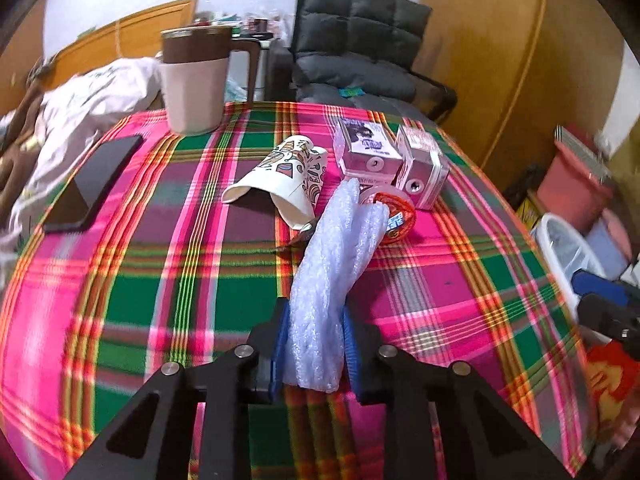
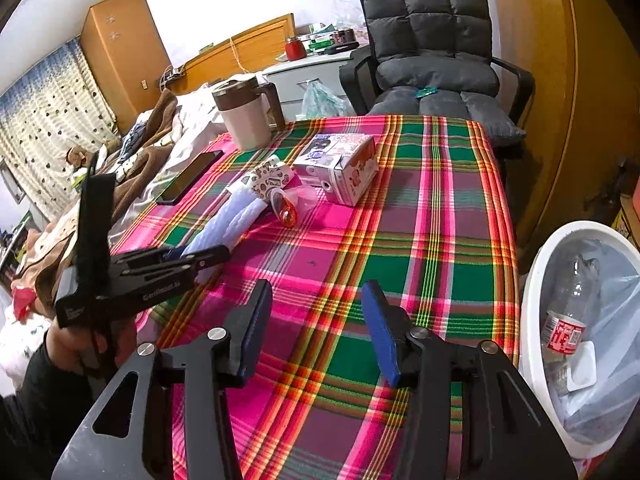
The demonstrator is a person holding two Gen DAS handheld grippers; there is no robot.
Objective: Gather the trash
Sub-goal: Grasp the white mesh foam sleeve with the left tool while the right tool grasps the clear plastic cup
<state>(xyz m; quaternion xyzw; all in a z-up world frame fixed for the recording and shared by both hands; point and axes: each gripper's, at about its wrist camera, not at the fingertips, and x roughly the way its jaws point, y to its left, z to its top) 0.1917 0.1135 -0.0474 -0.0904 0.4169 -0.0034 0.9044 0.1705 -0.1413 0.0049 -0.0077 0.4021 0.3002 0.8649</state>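
Black linkage arms of the left gripper (image 1: 314, 344) are filling the foreground, its blue-padded jaws partly closed and pressing on both sides of a twisted strip of bubble wrap (image 1: 332, 264). One end of the strip is sitting between the pads; the rest is stretching away over the plaid tabletop (image 1: 120, 288) toward the other litter. Beside its far end are lying a tipped patterned paper cup (image 1: 280, 184), a small orange-rimmed tub (image 1: 394, 216) and two pink-and-white cartons (image 1: 372, 152), all close together. A dark phone (image 1: 92, 184) is resting near the left edge, and a tall lidded mug (image 1: 196, 80) is standing upright at the far side.

Seen from the other hand, the right gripper (image 2: 316, 332) is hovering above bare cloth with its jaws standing well apart and nothing between them. A white bin (image 2: 536, 280), lined with clear plastic, is standing off the tabletop's right edge, with a plastic bottle (image 2: 568, 320) inside. A grey padded chair (image 2: 432, 60) is standing behind.
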